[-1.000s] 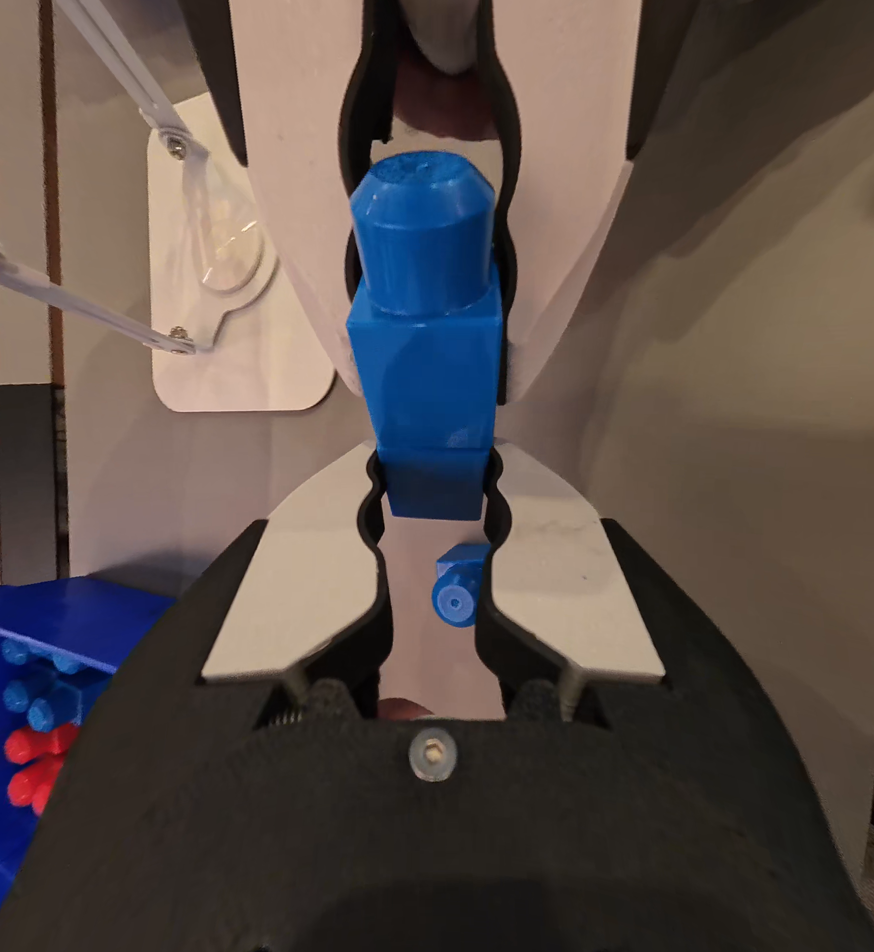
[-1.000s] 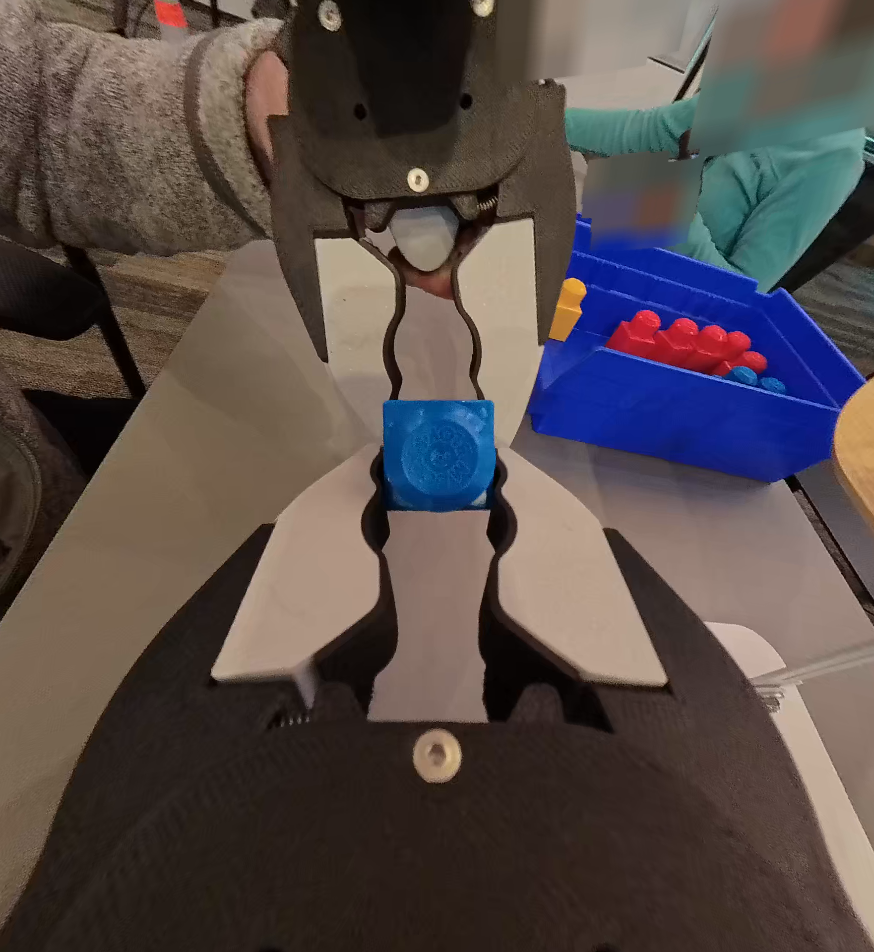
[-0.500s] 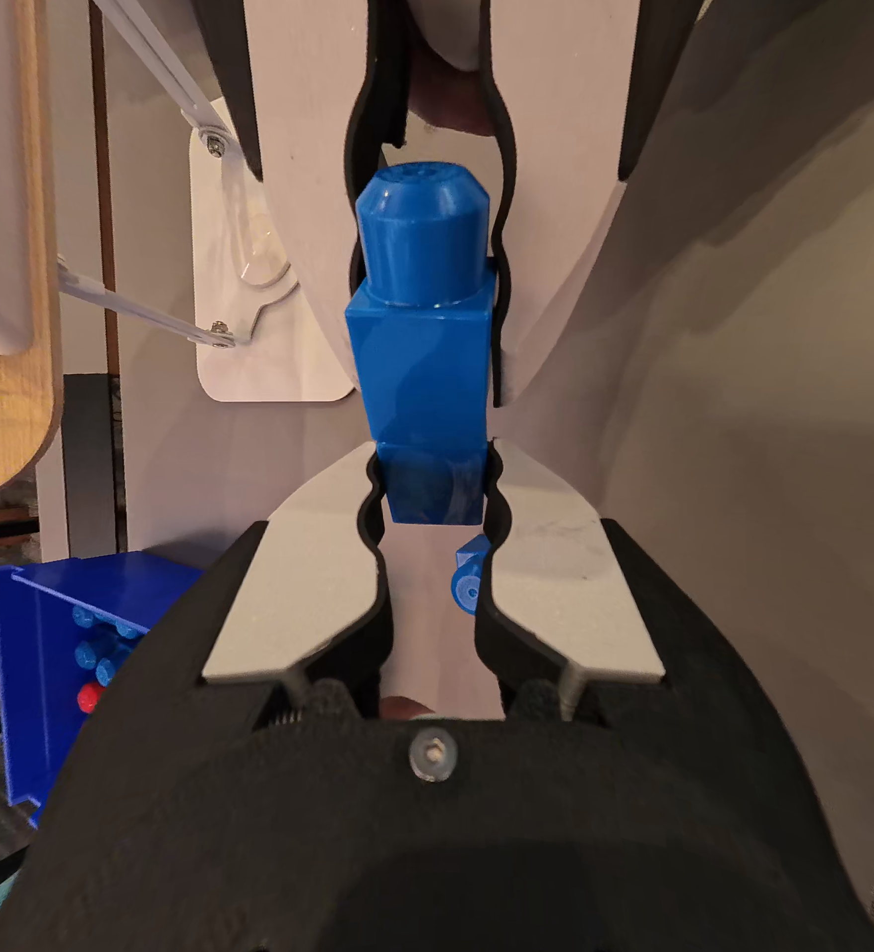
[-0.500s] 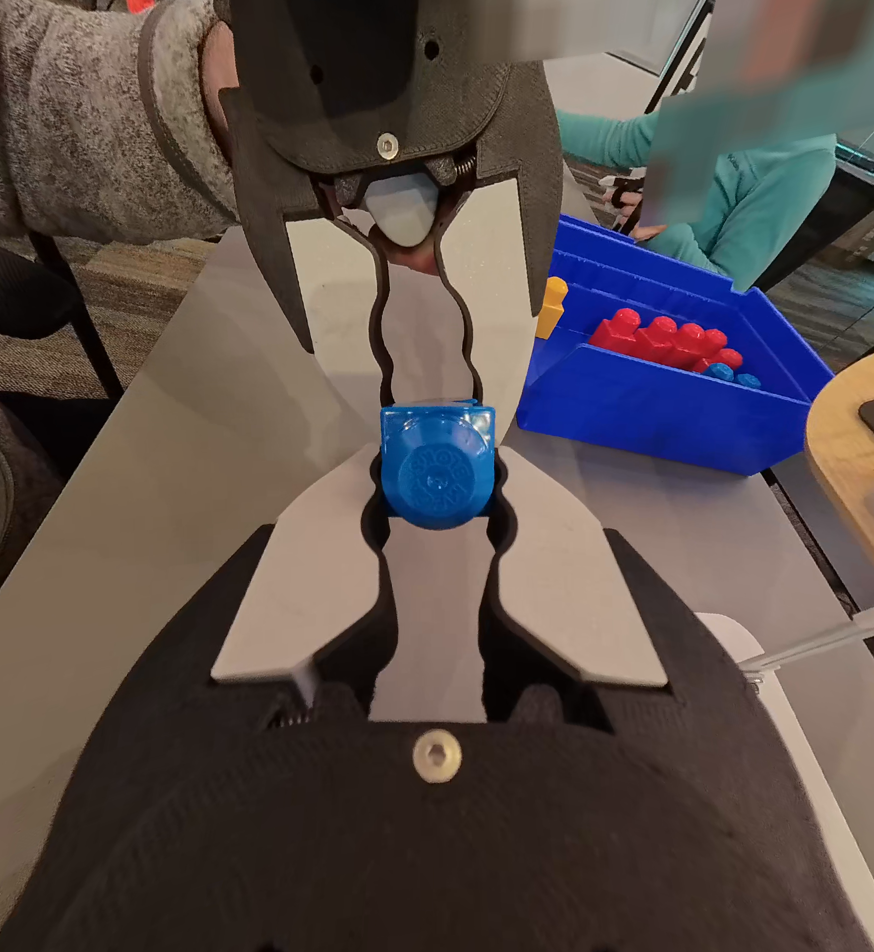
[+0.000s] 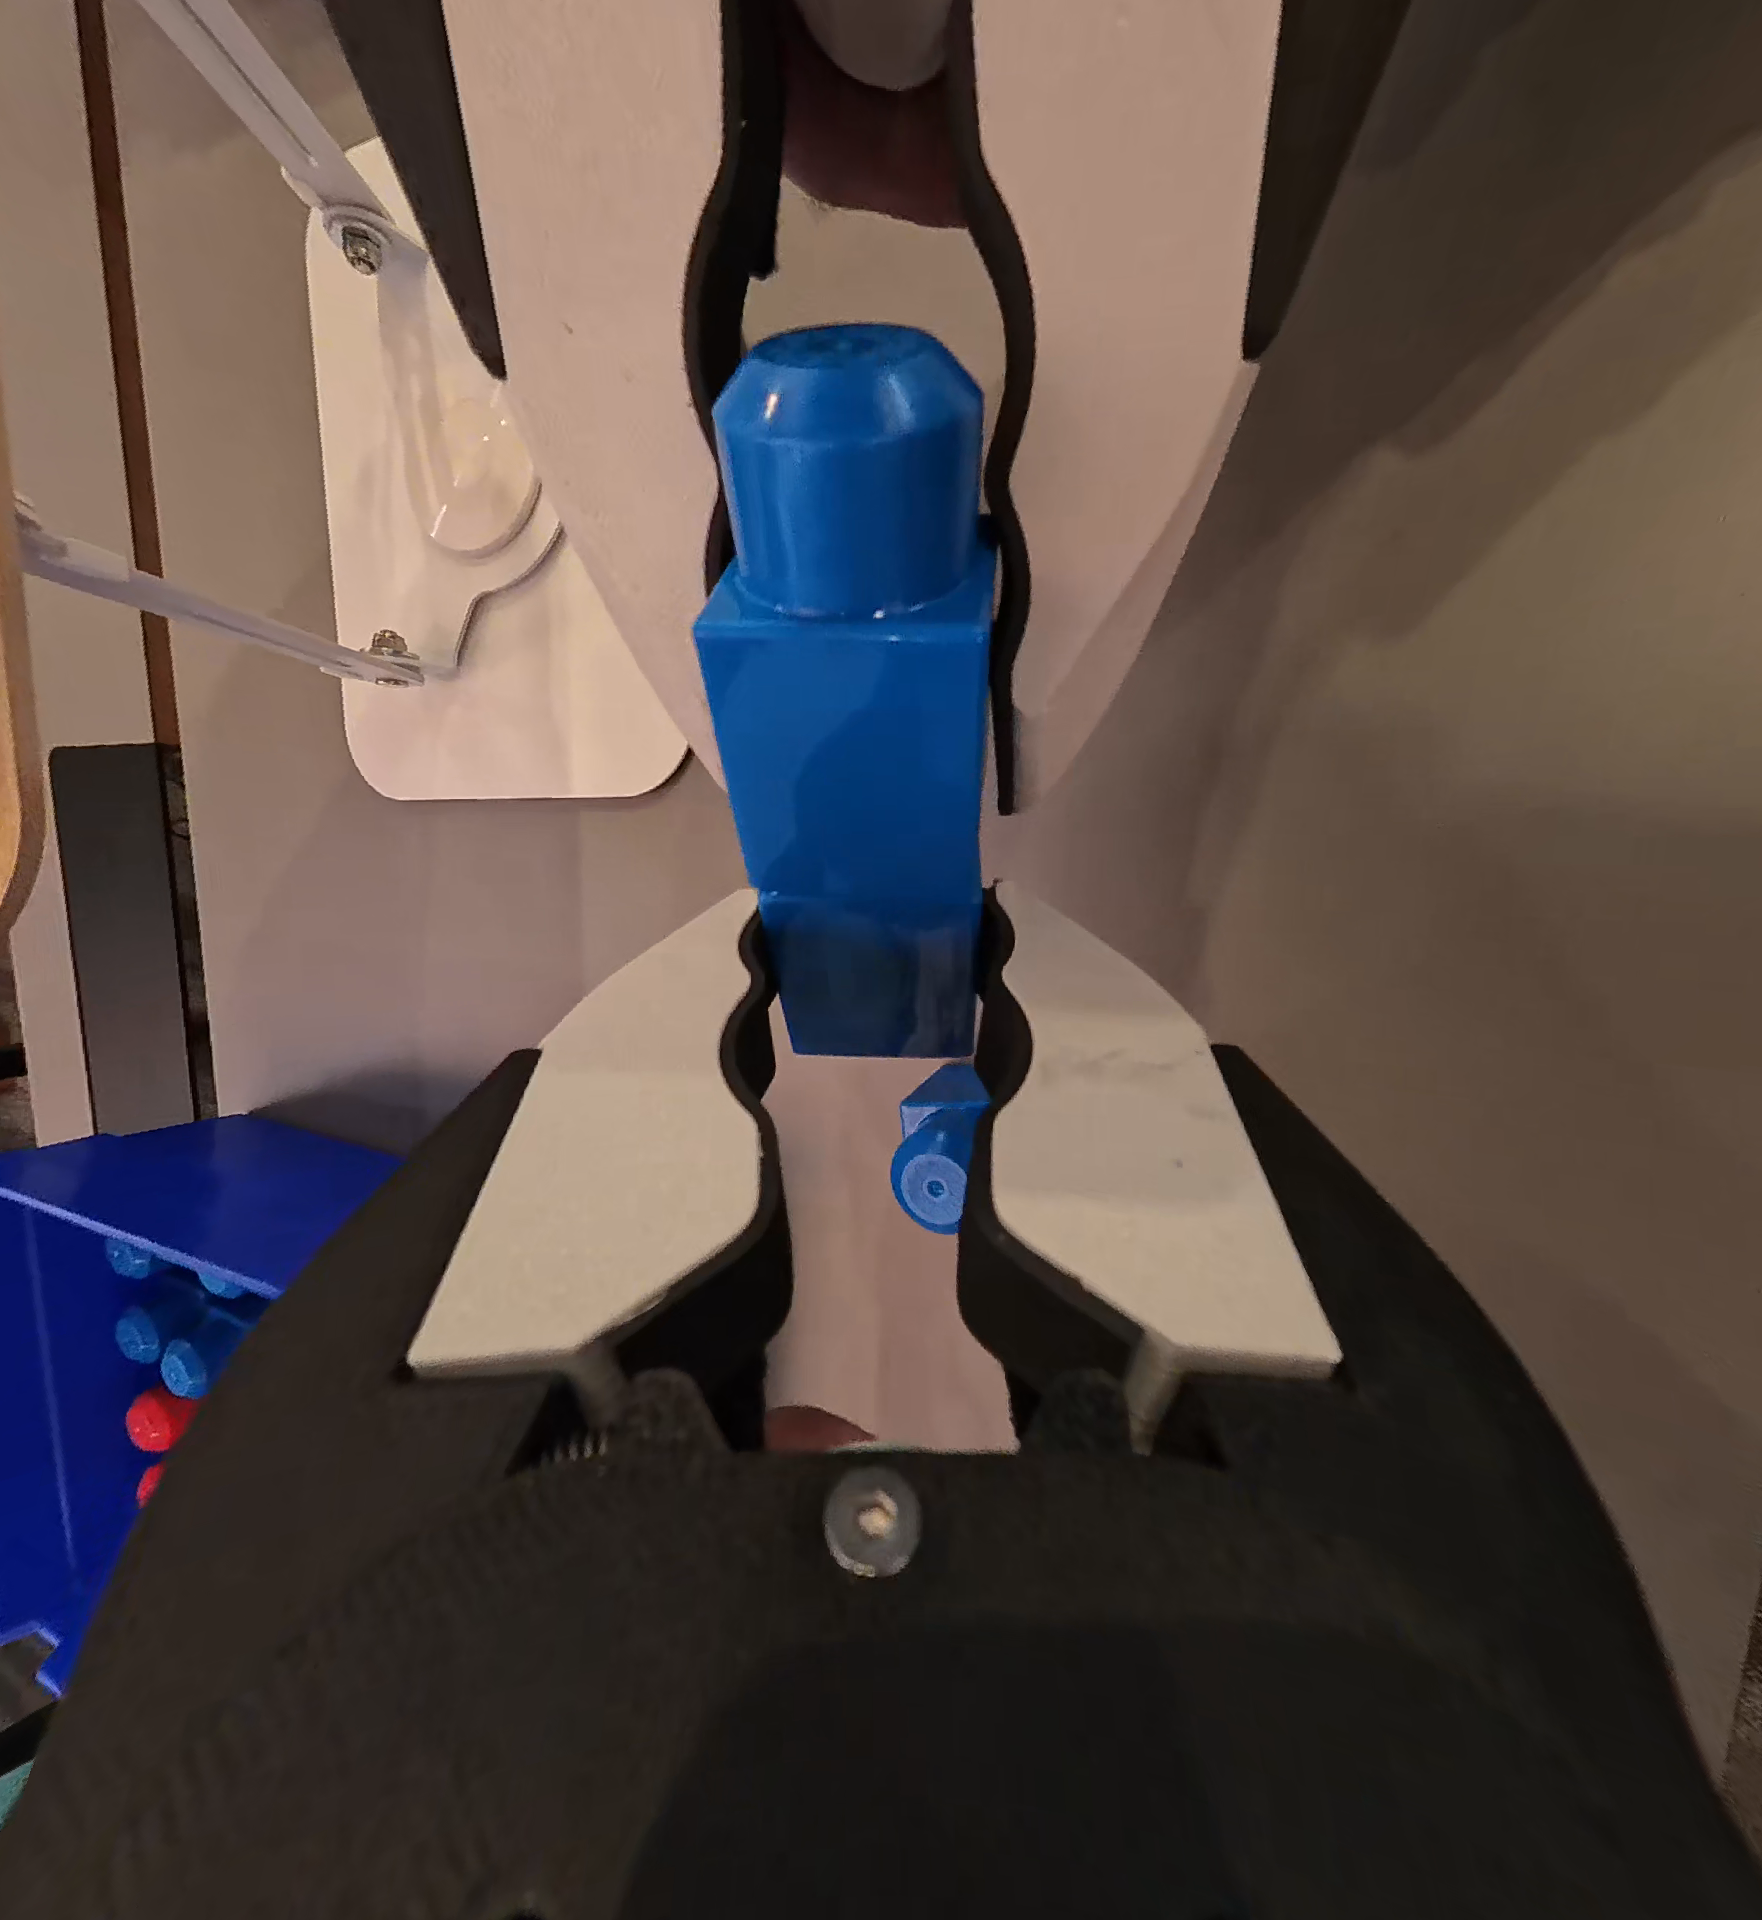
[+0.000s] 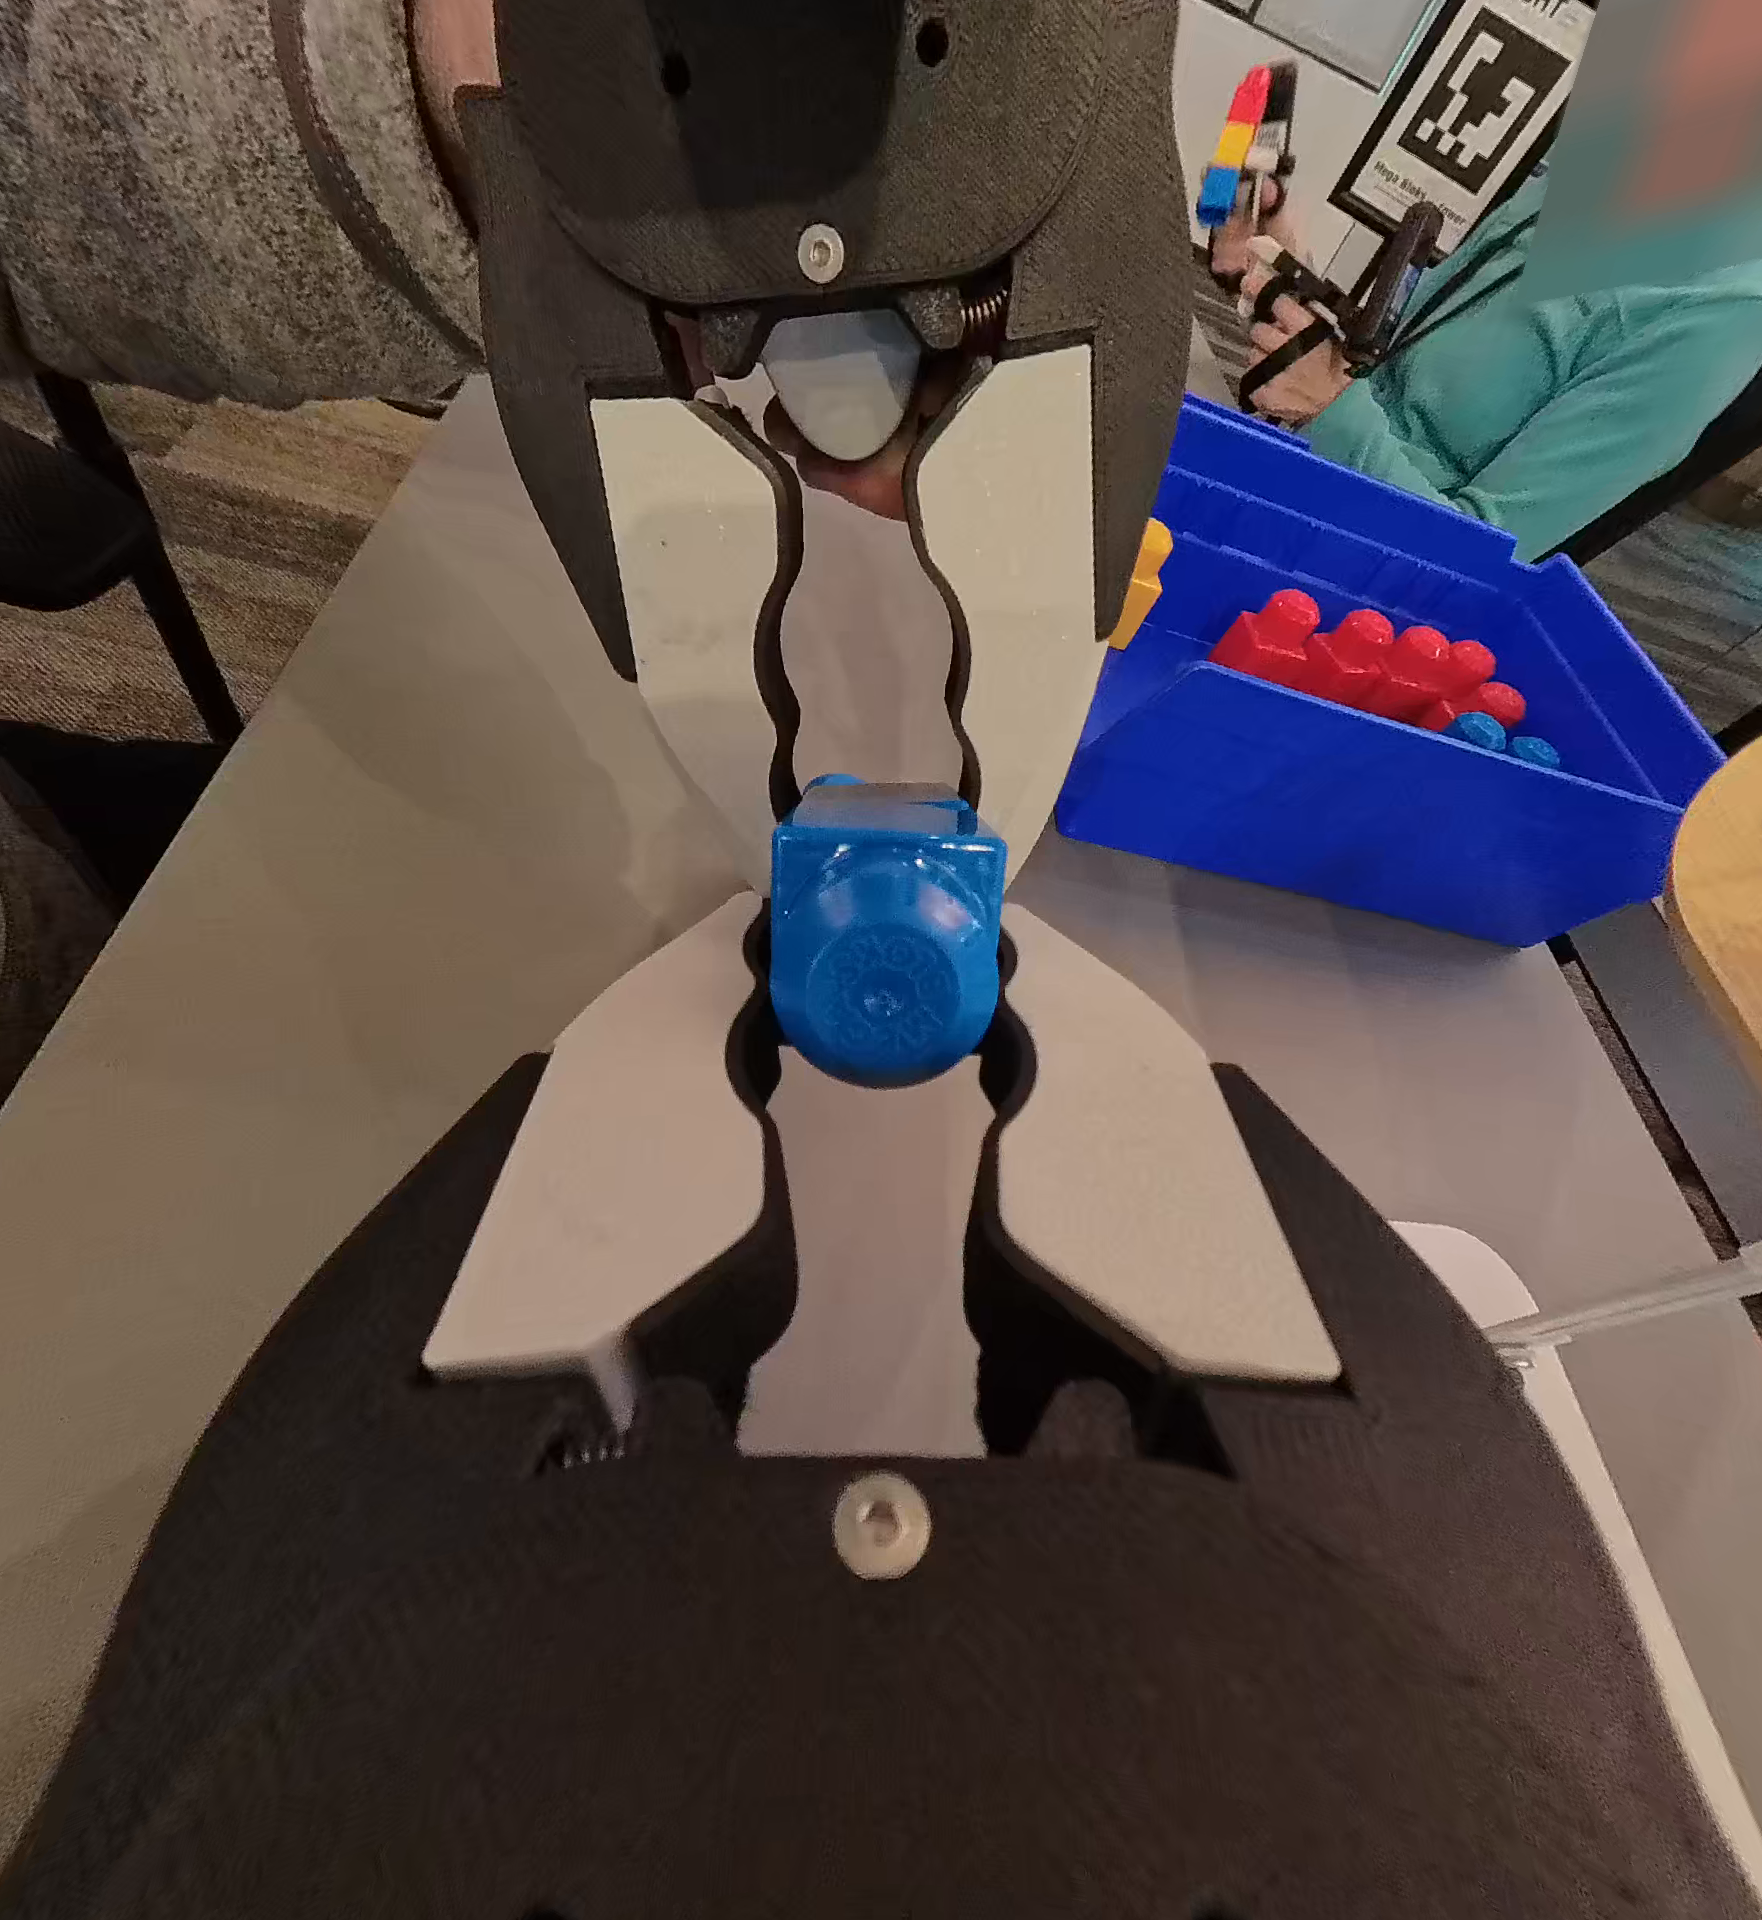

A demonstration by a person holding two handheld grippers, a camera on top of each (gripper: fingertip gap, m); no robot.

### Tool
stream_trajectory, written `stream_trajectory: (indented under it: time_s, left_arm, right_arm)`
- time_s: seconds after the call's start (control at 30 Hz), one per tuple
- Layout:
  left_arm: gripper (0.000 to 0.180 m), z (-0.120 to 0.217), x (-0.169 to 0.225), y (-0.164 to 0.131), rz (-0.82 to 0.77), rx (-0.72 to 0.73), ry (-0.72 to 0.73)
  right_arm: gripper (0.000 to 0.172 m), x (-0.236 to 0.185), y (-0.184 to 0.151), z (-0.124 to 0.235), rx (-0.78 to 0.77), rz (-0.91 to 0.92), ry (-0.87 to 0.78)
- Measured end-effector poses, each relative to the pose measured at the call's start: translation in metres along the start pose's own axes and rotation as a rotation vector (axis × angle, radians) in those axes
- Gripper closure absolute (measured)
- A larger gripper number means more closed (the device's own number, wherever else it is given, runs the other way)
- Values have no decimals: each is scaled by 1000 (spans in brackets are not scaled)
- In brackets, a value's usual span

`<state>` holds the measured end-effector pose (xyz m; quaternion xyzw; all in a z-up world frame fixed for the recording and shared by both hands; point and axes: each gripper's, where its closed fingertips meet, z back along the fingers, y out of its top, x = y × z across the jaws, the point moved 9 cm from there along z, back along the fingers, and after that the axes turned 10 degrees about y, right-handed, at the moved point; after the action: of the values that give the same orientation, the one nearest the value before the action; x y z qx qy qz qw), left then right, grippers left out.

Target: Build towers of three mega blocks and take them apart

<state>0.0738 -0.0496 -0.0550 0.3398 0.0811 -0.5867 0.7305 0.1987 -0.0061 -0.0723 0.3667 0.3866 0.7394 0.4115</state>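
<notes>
Blocks [image 5: 846,727] joined end to end span the gap between the two grippers, and their shared long axis runs straight along the line on which the grippers face each other. Left gripper [image 5: 872,961], seen from its own camera, is closed to about a block's width on the lower blue block [image 5: 872,982], with both pads pressed against its side faces. Right gripper [image 6: 882,977] approaches from the opposite side and is closed likewise on the upper blue block [image 6: 887,883], whose stud [image 6: 882,1013] points back toward that gripper's camera. In the left wrist view the same stud [image 5: 846,468] points away, between the far gripper's fingers [image 5: 1007,582].

Seam between the two blocks lies just beyond the left fingertips, so each gripper holds one block on its own side of the joint. Judged from this layout, the coming move turns on that axis: pulling the grippers apart along it would separate the pair, and pressing together along it would seat them.

Pair is held in the air above the pale table [image 6: 233,935]. A third blue block [image 5: 934,1164] lies loose on the table below, its stud turned toward the left camera. Blue bin [image 6: 1376,810] with red and blue blocks stands on the table to the right of the right gripper, well apart from the held pair.
</notes>
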Motion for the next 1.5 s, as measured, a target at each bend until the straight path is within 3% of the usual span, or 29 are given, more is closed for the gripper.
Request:
stream_trajectory:
  time_s: [0.27, 0.37, 1.3, 1.5]
  left_arm:
    - [145, -3, -2, -4, -8, -35, 10]
    - [145, -5, -3, -4, -11, -62, 11]
    - [146, -7, -2, 2, -51, -80, -34]
    - [145, -1, -3, 5, -43, -57, -18]
  right_arm:
    - [127, 2, 5, 14, 38, -36, -7]
    - [137, 0, 4, 11, 15, -21, -1]
    - [137, -2, 0, 12, -71, 43, 25]
    - [137, -2, 1, 16, -14, 40, 27]
